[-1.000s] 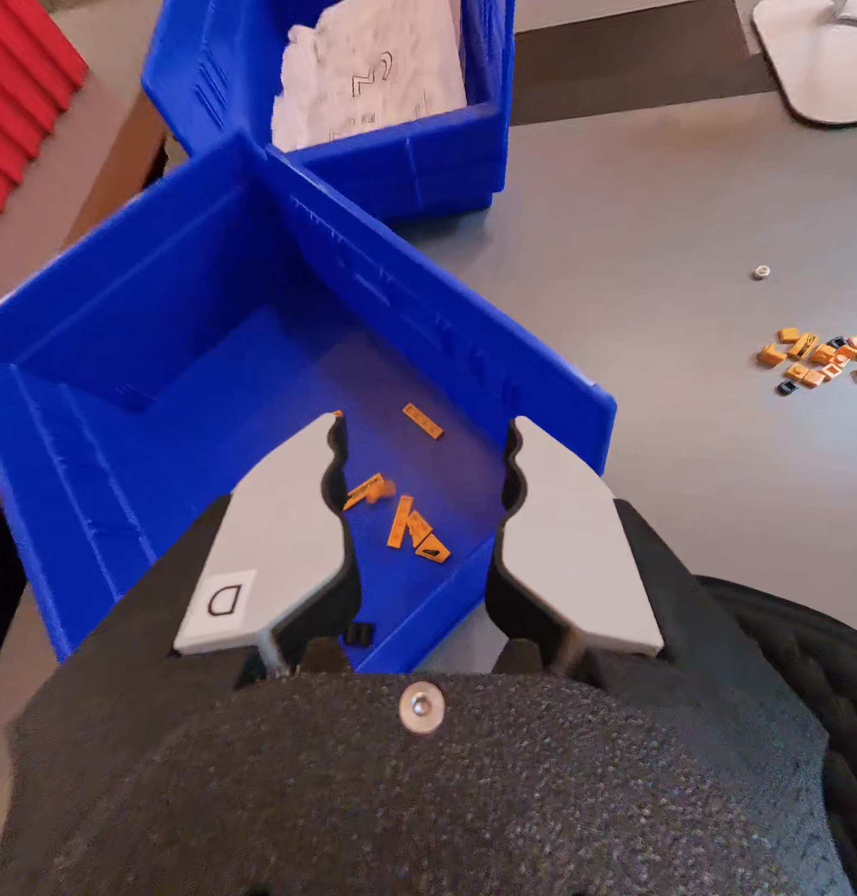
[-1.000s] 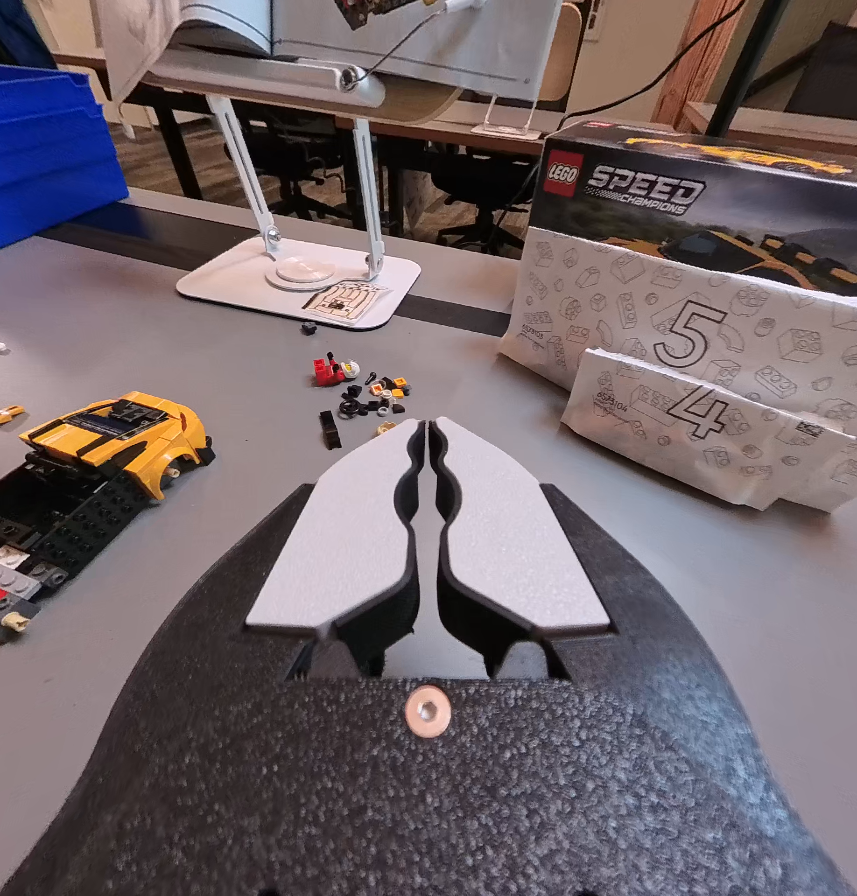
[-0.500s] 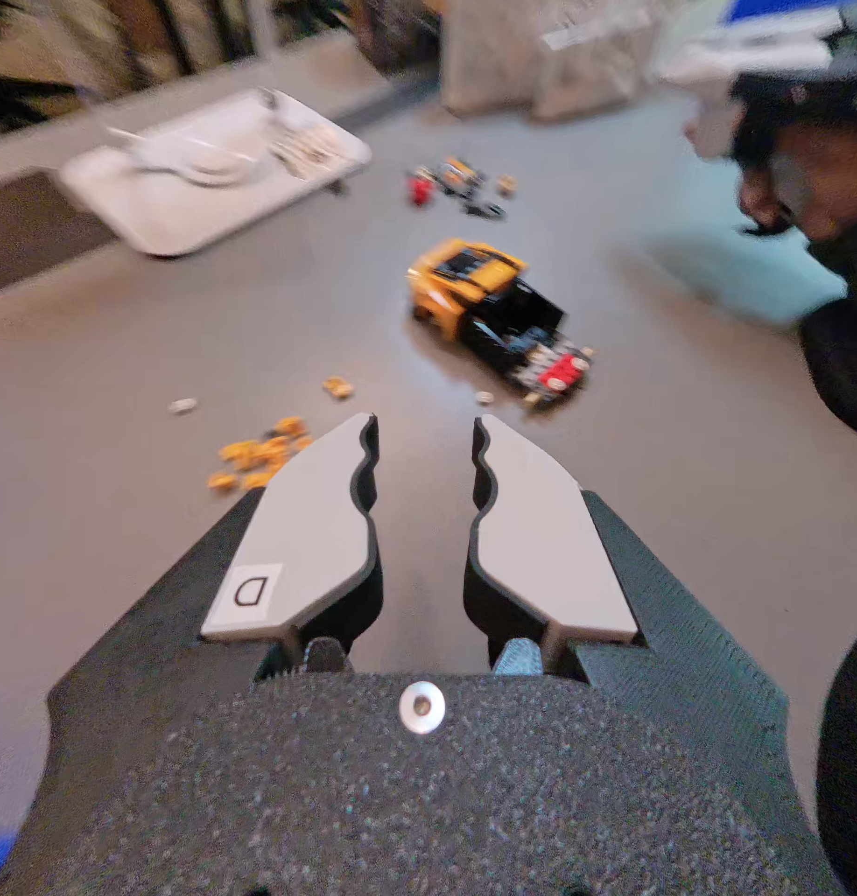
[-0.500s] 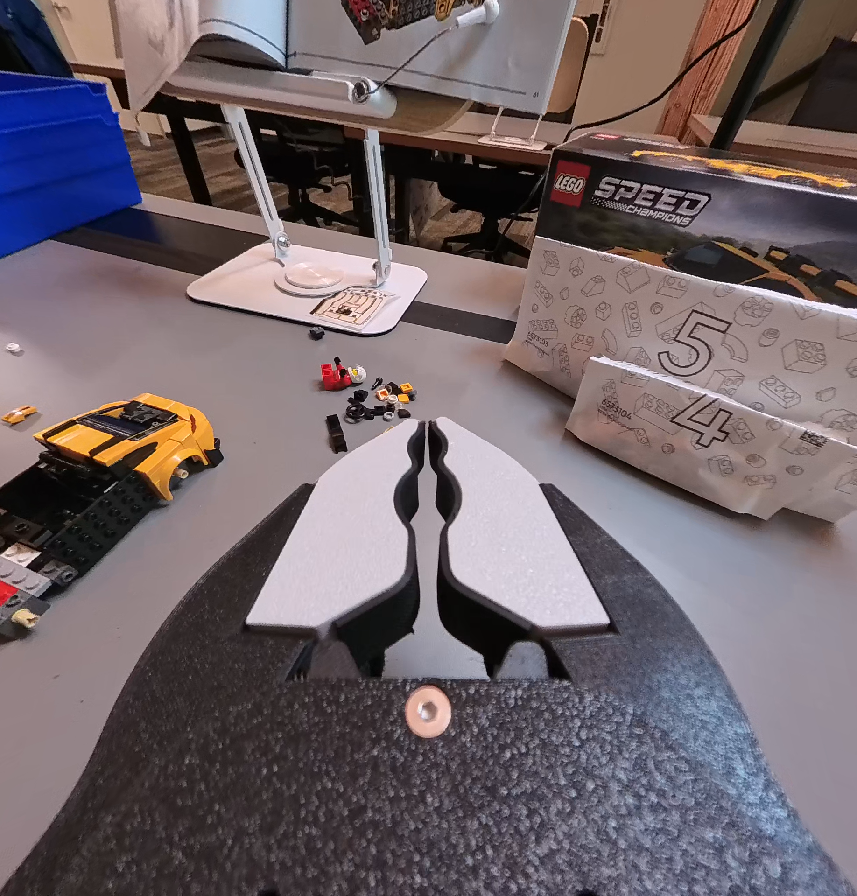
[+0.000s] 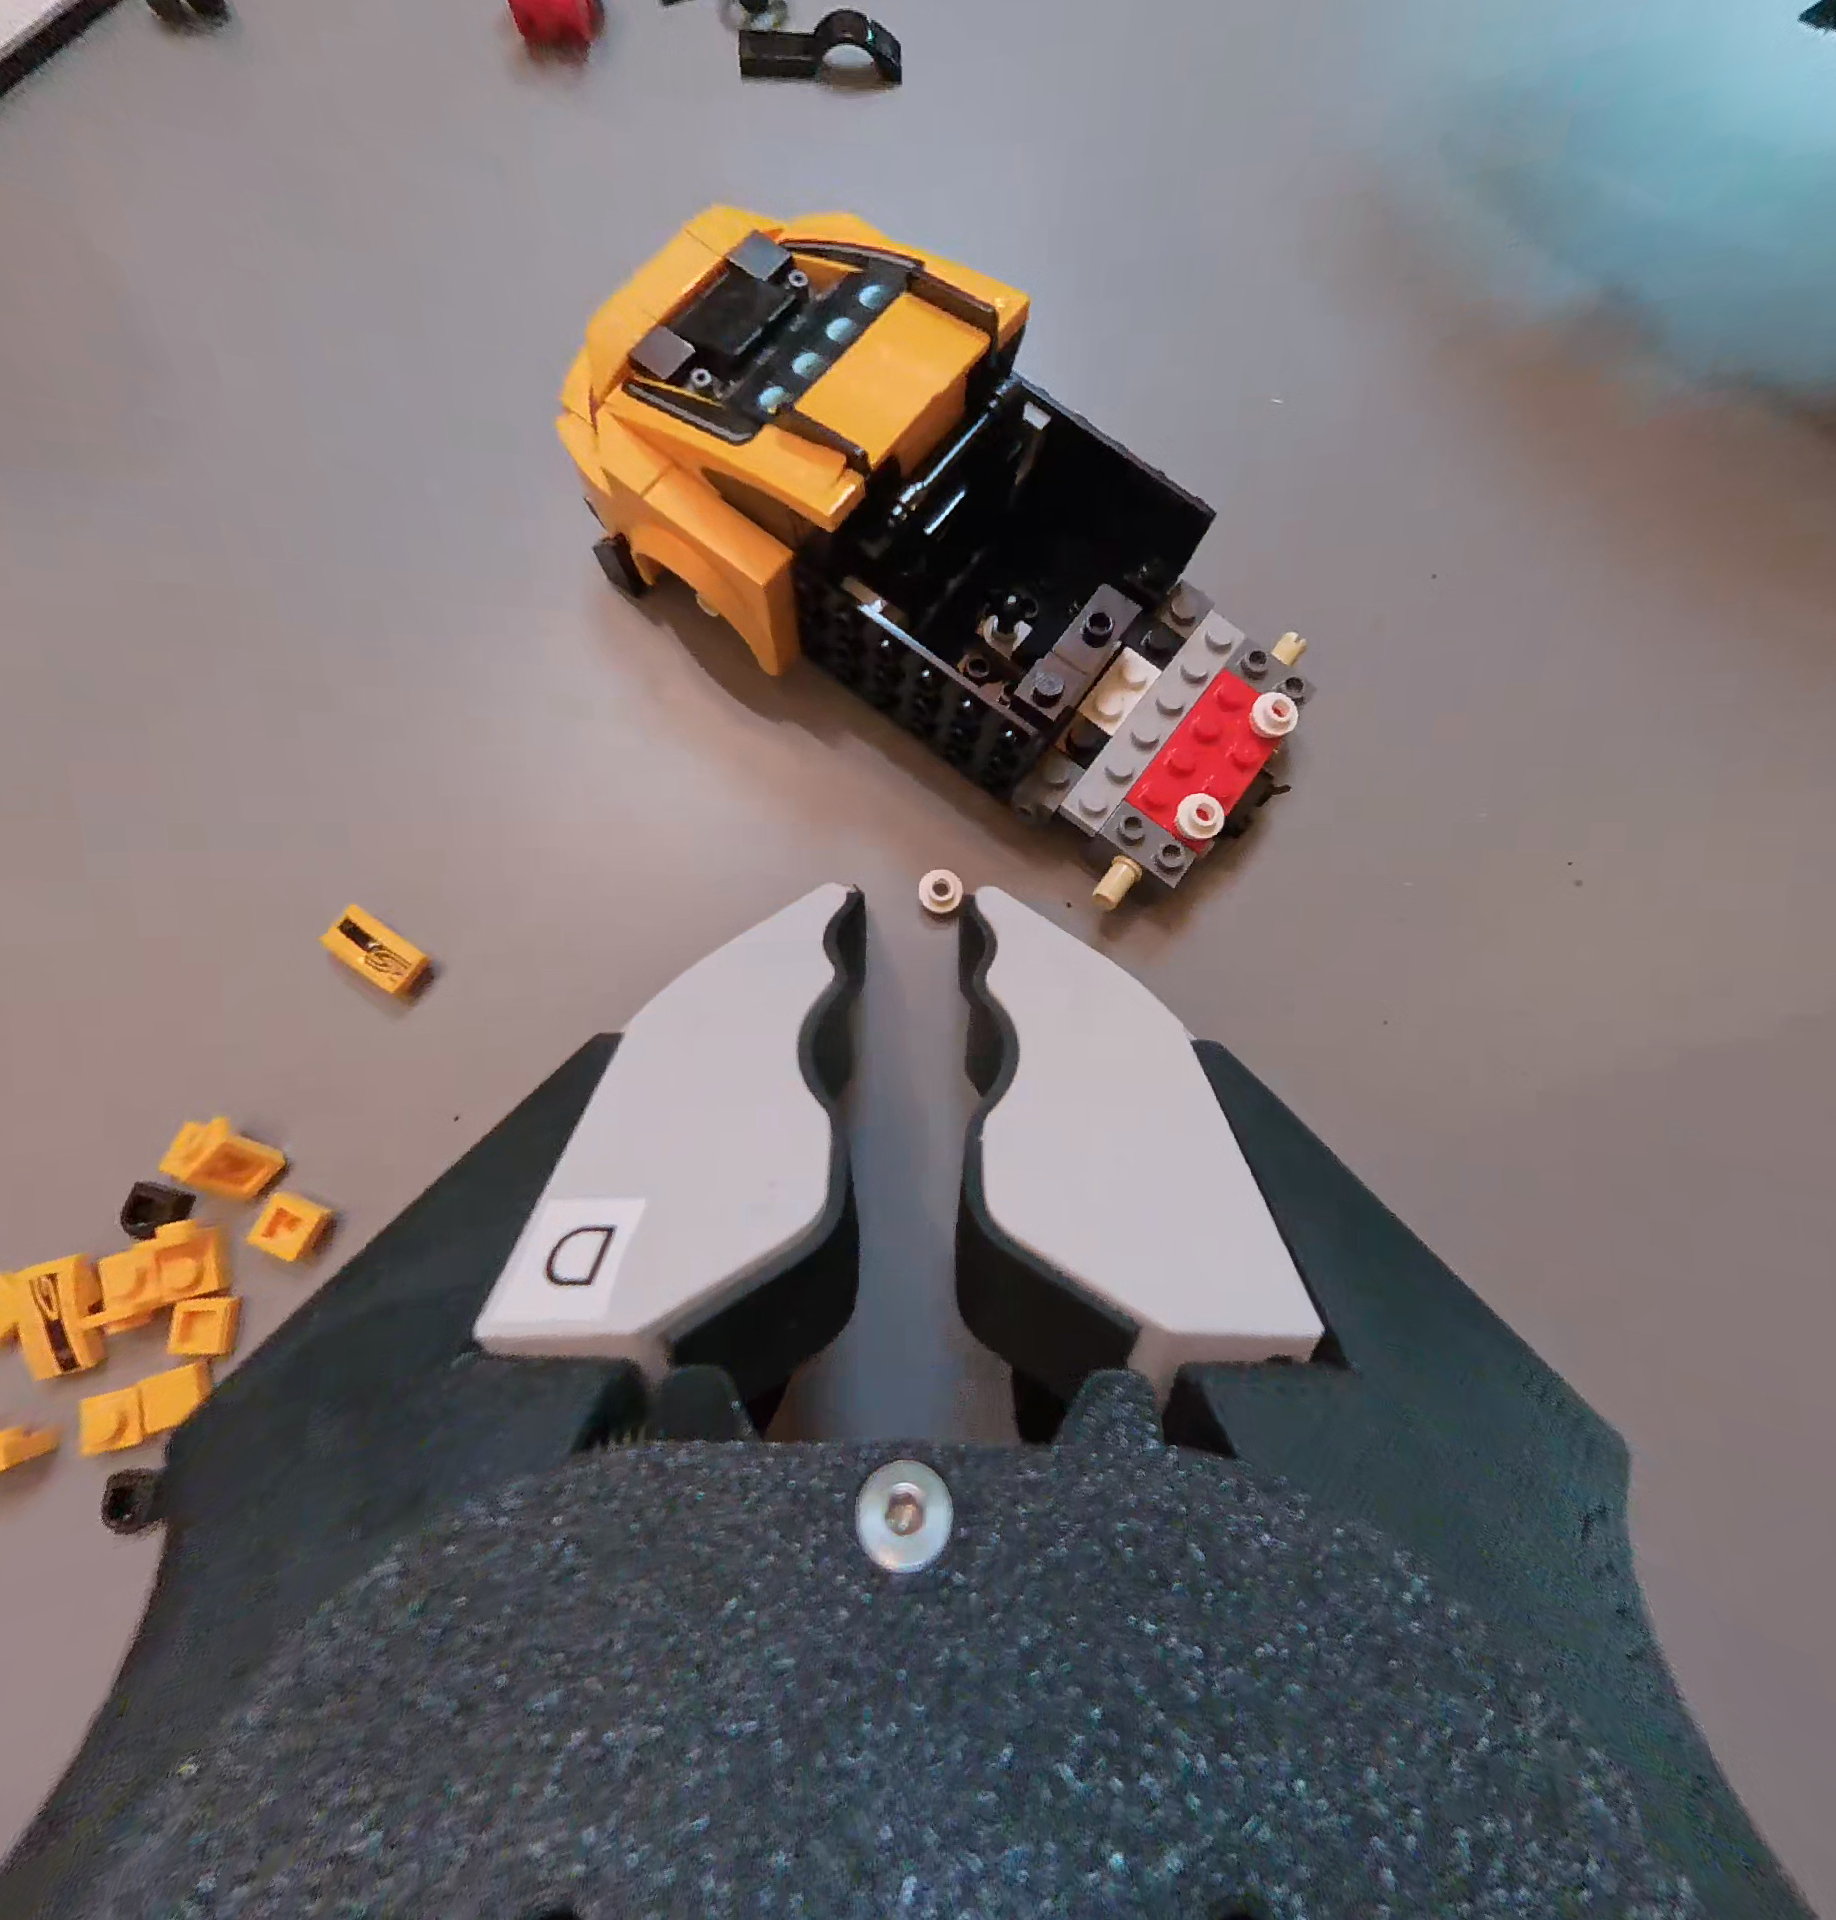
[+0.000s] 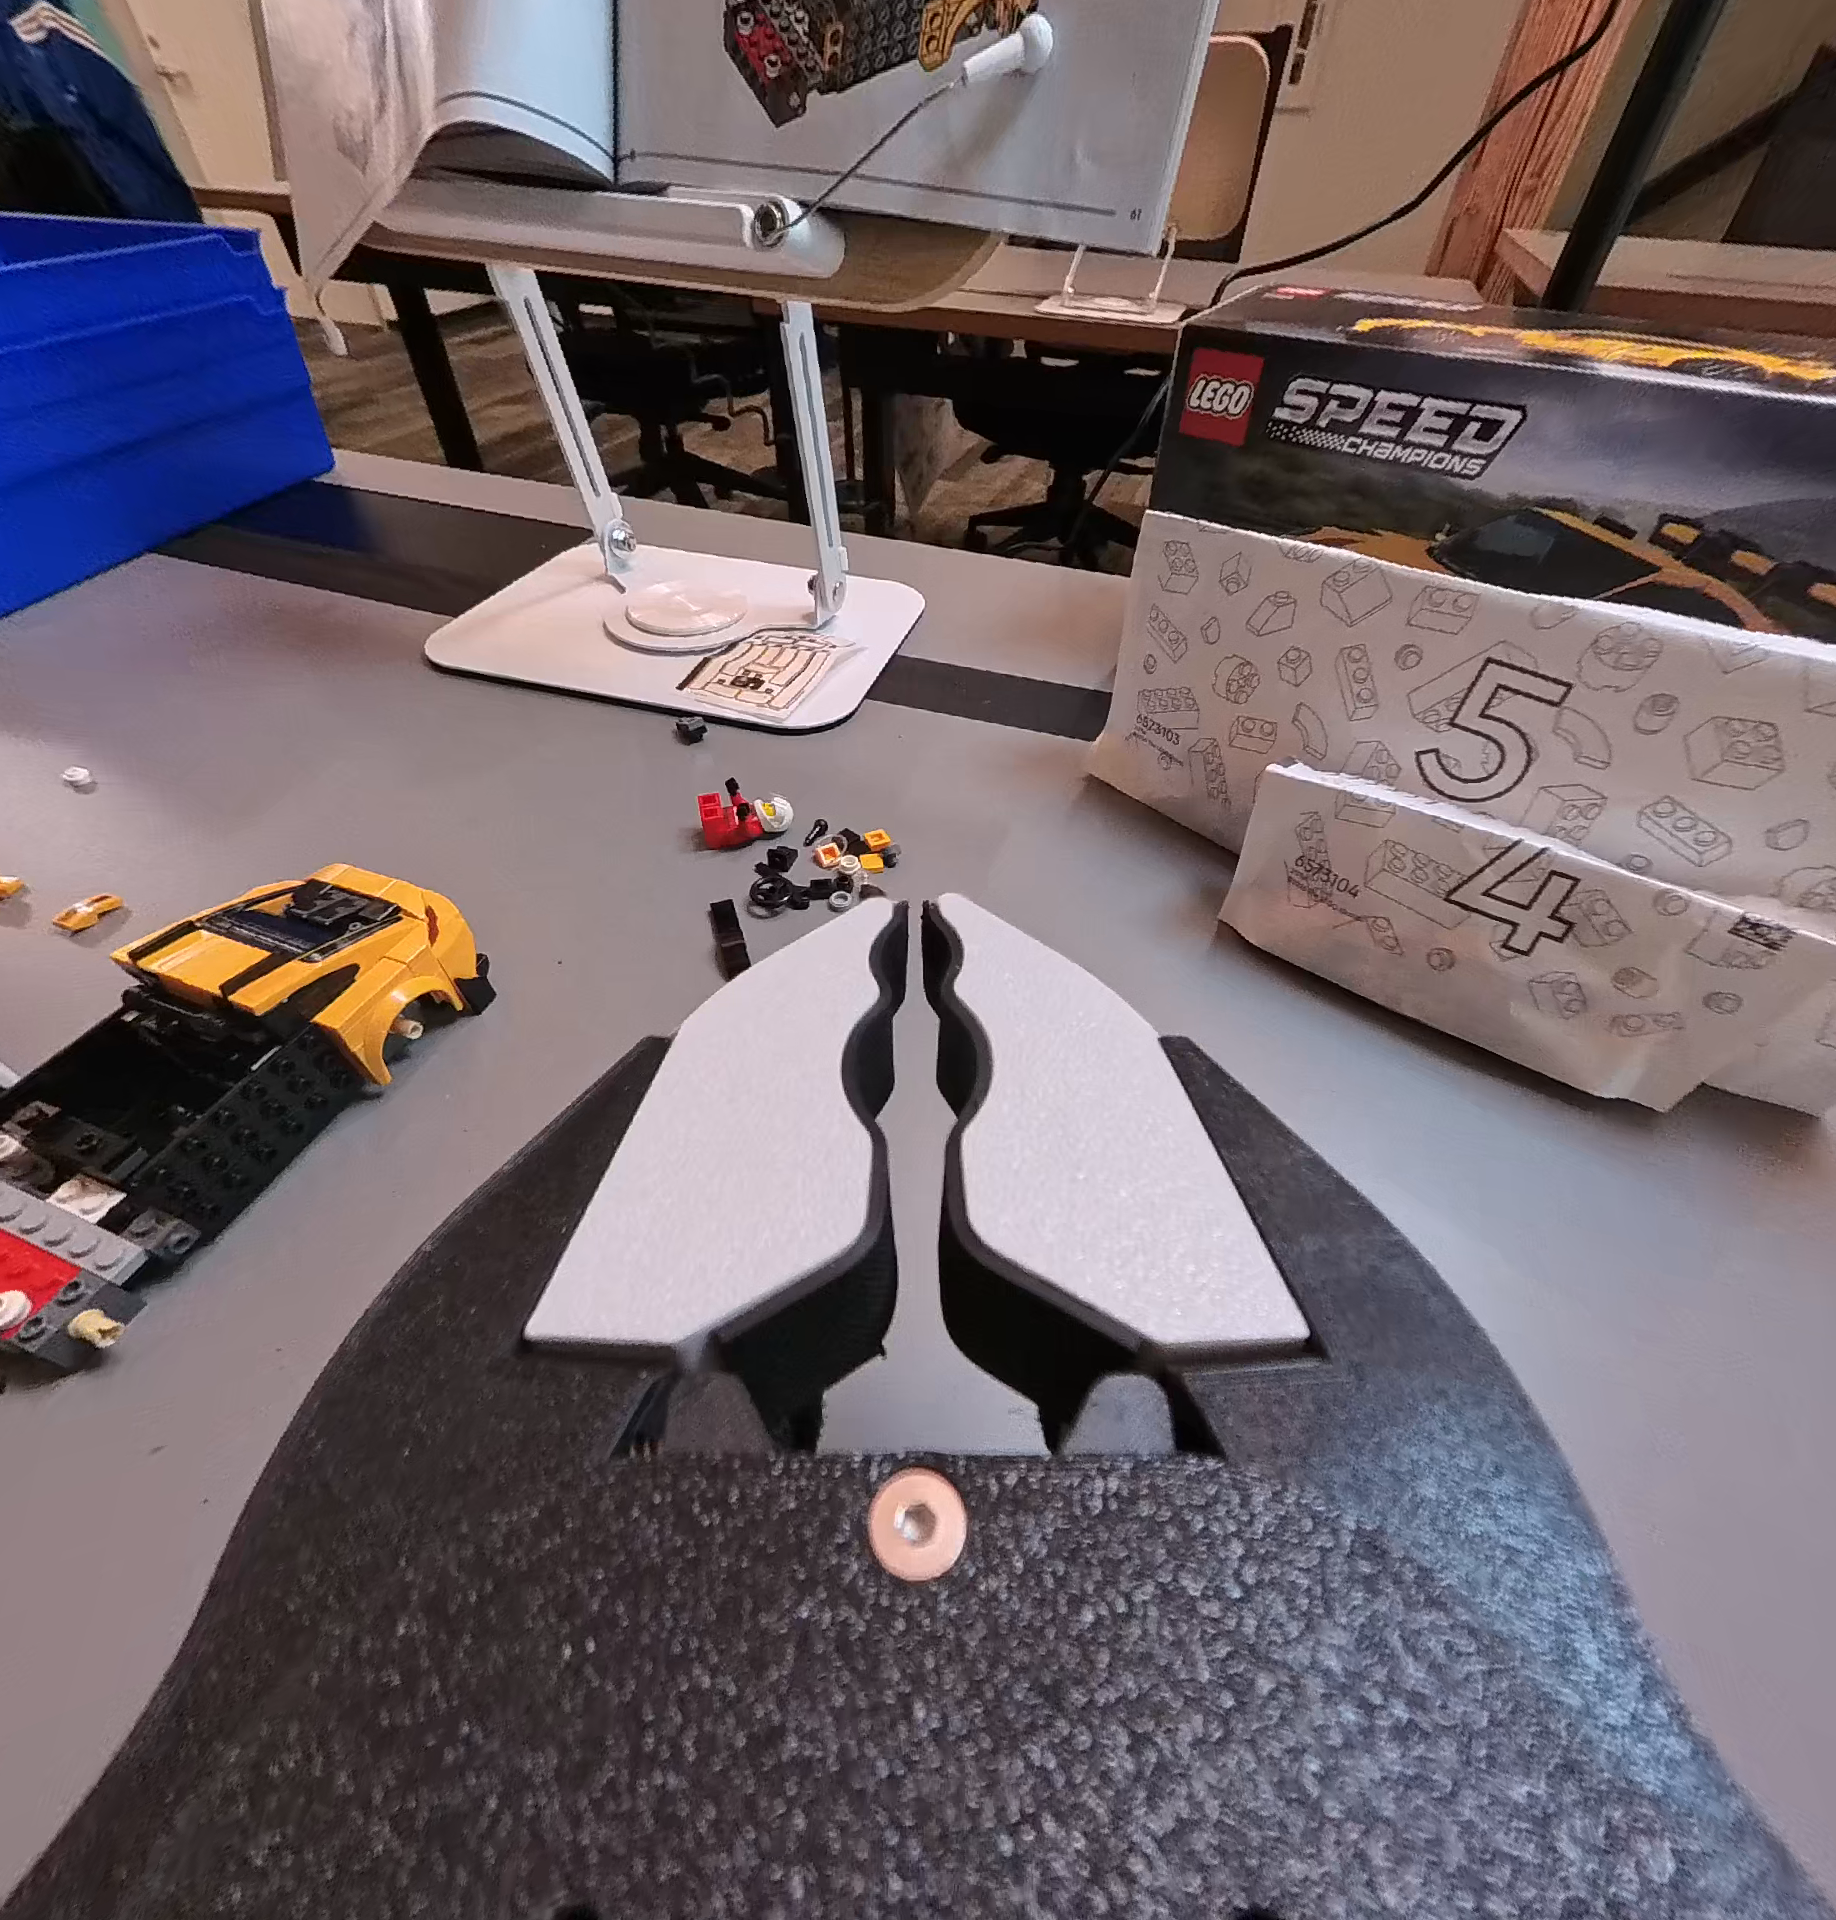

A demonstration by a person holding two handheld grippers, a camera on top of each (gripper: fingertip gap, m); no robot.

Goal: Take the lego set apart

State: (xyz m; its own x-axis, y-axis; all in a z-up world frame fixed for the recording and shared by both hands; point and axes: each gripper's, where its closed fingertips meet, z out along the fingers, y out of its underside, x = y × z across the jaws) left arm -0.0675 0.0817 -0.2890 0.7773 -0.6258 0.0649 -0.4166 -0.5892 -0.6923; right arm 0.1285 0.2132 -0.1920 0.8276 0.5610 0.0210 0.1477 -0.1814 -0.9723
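A partly stripped Lego car (image 5: pixel 893 540) stands on the grey table, with a yellow rear body, an open black chassis and a red plate at its near end. It also shows at the left of the right wrist view (image 6: pixel 218 1060). My left gripper (image 5: pixel 909 906) is open with a narrow gap and empty, just short of the car's red end. A small white round stud (image 5: pixel 940 891) lies right at its tips. My right gripper (image 6: pixel 914 912) is shut and empty, to the right of the car.
Loose yellow pieces (image 5: pixel 135 1320) lie left of my left gripper, with one yellow tile (image 5: pixel 377 951) apart. A pile of small parts (image 6: pixel 810 852), a white stand (image 6: pixel 675 644), a blue bin (image 6: pixel 114 416), the set's box (image 6: pixel 1516 447) and numbered paper bags (image 6: pixel 1516 935) stand farther back. Left tips to right tips: about 25 cm. The yellow tile (image 5: pixel 377 951) is closer to my left gripper, around 8 cm from its tips; the right tips are 30 cm off. Look for it in the right wrist view (image 6: pixel 81 914) too.
My left gripper swung from above the blue bin over to the table in front of the car, and its jaws narrowed. My right gripper stayed shut and shifted only slightly.
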